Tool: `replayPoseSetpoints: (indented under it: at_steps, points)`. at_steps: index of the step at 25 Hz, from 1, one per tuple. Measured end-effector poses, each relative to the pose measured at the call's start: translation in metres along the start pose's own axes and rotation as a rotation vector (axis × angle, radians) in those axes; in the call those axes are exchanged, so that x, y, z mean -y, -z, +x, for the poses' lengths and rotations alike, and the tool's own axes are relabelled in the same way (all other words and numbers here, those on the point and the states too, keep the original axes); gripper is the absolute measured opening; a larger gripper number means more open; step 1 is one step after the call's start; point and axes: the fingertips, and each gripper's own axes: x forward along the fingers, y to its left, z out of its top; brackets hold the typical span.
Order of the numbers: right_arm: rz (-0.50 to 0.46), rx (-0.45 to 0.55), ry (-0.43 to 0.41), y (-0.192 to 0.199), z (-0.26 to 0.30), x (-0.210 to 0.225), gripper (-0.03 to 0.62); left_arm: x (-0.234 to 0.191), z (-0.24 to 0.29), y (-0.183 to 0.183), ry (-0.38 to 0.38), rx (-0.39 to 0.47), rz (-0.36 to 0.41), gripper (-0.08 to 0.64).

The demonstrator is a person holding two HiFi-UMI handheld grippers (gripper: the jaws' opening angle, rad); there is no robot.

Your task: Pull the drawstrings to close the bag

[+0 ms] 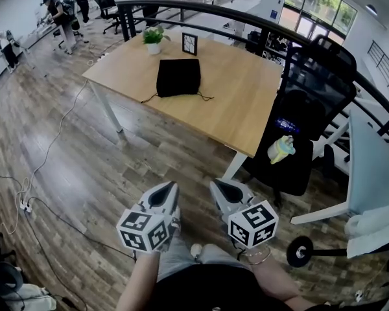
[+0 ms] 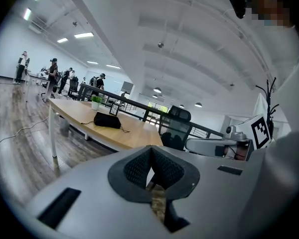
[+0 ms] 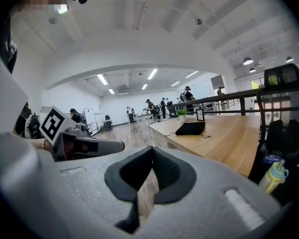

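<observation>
A black drawstring bag (image 1: 178,76) lies on the far part of a light wooden table (image 1: 240,109), its thin cords trailing off both sides. It also shows as a small dark shape in the left gripper view, bag (image 2: 107,120), and in the right gripper view, bag (image 3: 190,128). My left gripper (image 1: 171,188) and right gripper (image 1: 218,186) are held side by side close to my body, well short of the table over the wood floor. Both are shut with nothing between the jaws.
A potted plant (image 1: 153,39) and a small framed picture (image 1: 190,43) stand at the table's far edge. A black office chair (image 1: 305,109) with a yellow-green bottle (image 1: 281,149) stands right of the table. Cables run over the floor (image 1: 52,148). People work at the far left.
</observation>
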Motion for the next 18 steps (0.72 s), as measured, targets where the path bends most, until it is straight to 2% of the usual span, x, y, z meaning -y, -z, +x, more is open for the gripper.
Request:
replayPoseSetpoints:
  at_steps: [6, 10, 18]
  points:
    - [0.019, -0.01, 0.015, -0.007, 0.06, 0.026, -0.002, -0.049, 0.037, -0.018, 0.007, -0.02, -0.01, 0.015]
    - [0.015, -0.013, 0.028, -0.025, 0.109, 0.045, -0.002, -0.093, 0.065, -0.046, 0.019, -0.029, -0.006, 0.015]
    - [0.036, 0.013, 0.119, -0.063, 0.197, 0.087, -0.002, -0.171, 0.12, -0.1, 0.076, -0.057, 0.023, 0.015]
